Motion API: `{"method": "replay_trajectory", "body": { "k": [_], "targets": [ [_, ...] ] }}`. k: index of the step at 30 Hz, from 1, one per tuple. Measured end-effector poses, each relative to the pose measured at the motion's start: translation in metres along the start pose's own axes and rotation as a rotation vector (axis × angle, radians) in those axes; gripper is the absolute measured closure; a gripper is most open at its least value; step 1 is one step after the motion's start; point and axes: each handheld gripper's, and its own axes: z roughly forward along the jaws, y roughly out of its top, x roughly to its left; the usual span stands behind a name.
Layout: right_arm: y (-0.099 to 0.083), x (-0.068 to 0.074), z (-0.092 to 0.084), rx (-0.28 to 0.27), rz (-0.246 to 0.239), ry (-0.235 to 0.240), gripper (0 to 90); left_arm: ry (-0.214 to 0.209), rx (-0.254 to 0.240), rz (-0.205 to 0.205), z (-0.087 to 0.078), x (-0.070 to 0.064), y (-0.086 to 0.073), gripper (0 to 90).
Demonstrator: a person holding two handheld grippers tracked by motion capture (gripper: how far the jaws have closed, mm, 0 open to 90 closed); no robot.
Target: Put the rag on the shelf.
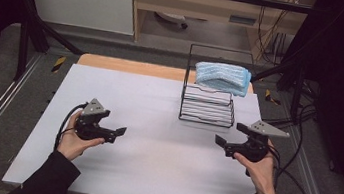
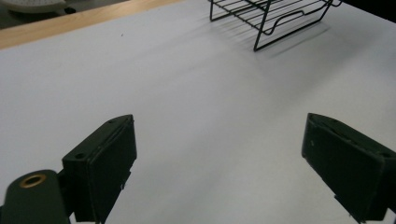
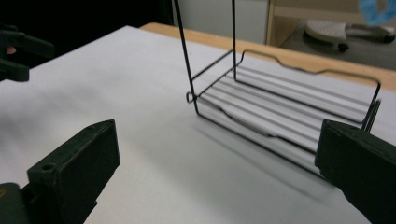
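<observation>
A black two-tier wire rack (image 1: 207,109) stands at the back right of the white table (image 1: 151,165). On its upper tier lies a folded light-blue towel (image 1: 222,77); the lower tier is bare. My left gripper (image 1: 117,135) rests low over the table's left half, jaws wide apart and empty, pointing right. My right gripper (image 1: 230,135) is held just in front of the rack, open and empty as well. In the left gripper view the gripper (image 2: 219,126) faces bare table, with the rack (image 2: 280,18) far off. In the right gripper view the gripper (image 3: 218,130) faces the rack (image 3: 280,112) close by.
A wooden strip (image 1: 128,66) runs along the table's far edge. Black frame bars (image 1: 32,28) and cables (image 1: 296,169) flank the table. The other gripper (image 3: 18,51) shows at the upper left of the right gripper view.
</observation>
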Motion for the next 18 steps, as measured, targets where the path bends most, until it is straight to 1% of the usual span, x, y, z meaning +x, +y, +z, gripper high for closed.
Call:
{"method": "replay_trajectory", "body": {
  "k": [5, 6, 9, 12, 13, 16, 18],
  "targets": [
    [-0.021, 0.001, 0.002, 0.038, 0.01, 0.004, 0.6, 0.021, 0.021, -0.013, -0.011, 0.012, -0.024, 10.6],
    [-0.025, 0.0, 0.002, 0.043, 0.017, 0.009, 0.6, 0.026, 0.022, -0.017, -0.014, 0.014, -0.028, 10.6],
    [-0.037, -0.001, 0.002, 0.062, 0.014, 0.017, 0.6, 0.037, 0.016, -0.029, -0.02, 0.02, -0.04, 11.6],
    [-0.048, -0.001, 0.001, 0.083, 0.015, 0.033, 0.6, 0.044, 0.02, -0.03, -0.024, 0.024, -0.049, 11.8],
    [-0.051, -0.002, 0.001, 0.089, 0.009, 0.036, 0.6, 0.044, 0.02, -0.037, -0.025, 0.025, -0.051, 11.8],
    [-0.061, -0.002, 0.0, 0.099, 0.0, 0.047, 0.6, 0.049, 0.028, -0.038, -0.026, 0.027, -0.058, 11.7],
    [-0.067, -0.002, -0.001, 0.108, 0.008, 0.053, 0.6, 0.049, 0.034, -0.034, -0.027, 0.028, -0.062, 11.7]
  ]
}}
